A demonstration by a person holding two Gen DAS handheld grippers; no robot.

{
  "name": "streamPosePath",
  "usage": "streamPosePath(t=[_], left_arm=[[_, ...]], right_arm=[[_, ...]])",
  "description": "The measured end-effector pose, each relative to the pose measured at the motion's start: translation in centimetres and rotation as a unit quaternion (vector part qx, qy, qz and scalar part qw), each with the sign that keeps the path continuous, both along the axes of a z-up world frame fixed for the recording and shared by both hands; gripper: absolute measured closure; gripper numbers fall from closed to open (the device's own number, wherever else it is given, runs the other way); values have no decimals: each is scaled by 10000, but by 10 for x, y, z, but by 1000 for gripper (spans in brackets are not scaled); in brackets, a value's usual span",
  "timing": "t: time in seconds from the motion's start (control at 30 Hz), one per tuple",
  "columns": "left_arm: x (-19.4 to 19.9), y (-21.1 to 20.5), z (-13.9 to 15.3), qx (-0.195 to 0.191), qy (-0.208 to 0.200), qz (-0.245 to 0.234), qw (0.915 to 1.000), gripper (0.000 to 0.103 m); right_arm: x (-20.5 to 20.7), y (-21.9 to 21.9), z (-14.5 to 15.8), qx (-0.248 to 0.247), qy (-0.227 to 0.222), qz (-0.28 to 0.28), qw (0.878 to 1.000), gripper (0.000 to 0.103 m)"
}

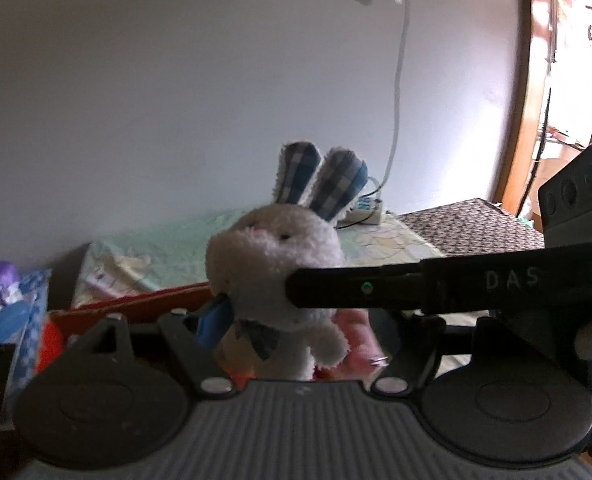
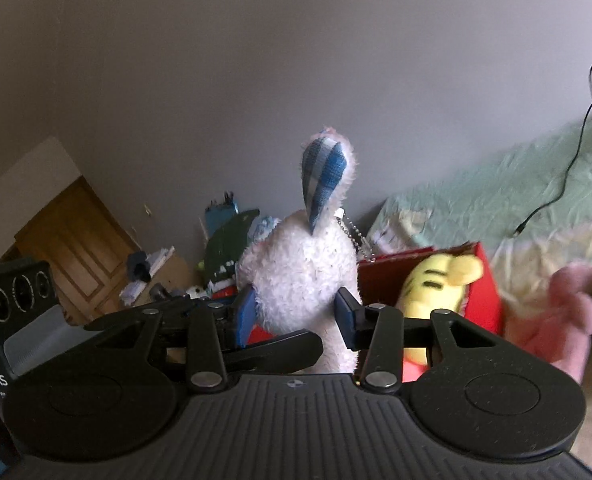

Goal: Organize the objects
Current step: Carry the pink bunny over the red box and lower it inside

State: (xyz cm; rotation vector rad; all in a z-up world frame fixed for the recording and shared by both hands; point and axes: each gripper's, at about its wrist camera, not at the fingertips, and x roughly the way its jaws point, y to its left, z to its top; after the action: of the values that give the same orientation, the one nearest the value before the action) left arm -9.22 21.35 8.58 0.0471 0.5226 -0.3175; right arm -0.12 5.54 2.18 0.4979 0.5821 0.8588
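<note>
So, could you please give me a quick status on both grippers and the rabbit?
Right gripper shut on plush rabbit, held up. Left gripper also at rabbit; its grip unclear. Red box below, yellow plush inside.

Your right gripper [image 2: 296, 314] has the plush rabbit [image 2: 300, 280] between its pads, raised above the box [image 2: 484, 300]. In that box, to the rabbit's right, lies the plush bear [image 2: 436, 284]. Behind the box lies the bed [image 2: 496, 196].
</note>
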Motion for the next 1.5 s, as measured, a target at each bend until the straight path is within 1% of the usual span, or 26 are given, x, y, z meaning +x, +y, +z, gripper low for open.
streamPosePath(t=[0.1,0.2,0.37,0.53,0.6,0.73,0.87,0.97,1.03,1.17,1.2,1.27,1.3,1.33,1.4,1.5], left_arm=[[8,20,-6,-40,143,130,9998,28],[17,40,-13,-134,320,227,9991,28],[30,60,-30,-174,578,303,9977,28],[47,71,-50,-314,923,248,9949,28],[56,75,-59,-410,1096,201,9929,28],[68,78,-69,-493,1258,119,9908,27],[80,79,-76,-577,1373,8,9889,25],[86,80,-82,-642,1499,-56,9866,25],[89,79,-86,-606,1512,-58,9866,25],[91,81,-87,-644,1524,-106,9862,24],[92,82,-88,-661,1536,-119,9858,23],[91,81,-87,-747,1549,-213,9849,22],[89,79,-86,-801,1534,-314,9844,23],[87,76,-83,-795,1482,-380,9850,26],[83,71,-82,-606,1356,-422,9880,26],[84,71,-82,-744,1428,-533,9855,26]], right_arm=[[9,21,-5,-119,185,71,9997,57],[19,37,-10,-243,486,166,9984,57],[31,52,-20,-565,955,307,9933,56],[40,61,-27,-1034,1230,196,9868,52],[44,62,-31,-1131,1296,116,9850,51],[50,63,-34,-1210,1245,-138,9847,48],[52,60,-35,-1121,1169,-339,9862,46],[53,63,-32,-1094,961,-481,9882,43],[54,66,-31,-1207,806,-608,9875,43],[60,76,-36,-1414,775,-662,9847,43],[61,80,-38,-1531,761,-668,9830,43],[61,87,-38,-1769,712,-617,9797,45],[61,88,-38,-1851,678,-596,9786,47],[62,88,-39,-1866,690,-572,9783,52],[64,83,-41,-1748,858,-512,9795,56],[63,77,-41,-1665,981,-417,9803,62]])
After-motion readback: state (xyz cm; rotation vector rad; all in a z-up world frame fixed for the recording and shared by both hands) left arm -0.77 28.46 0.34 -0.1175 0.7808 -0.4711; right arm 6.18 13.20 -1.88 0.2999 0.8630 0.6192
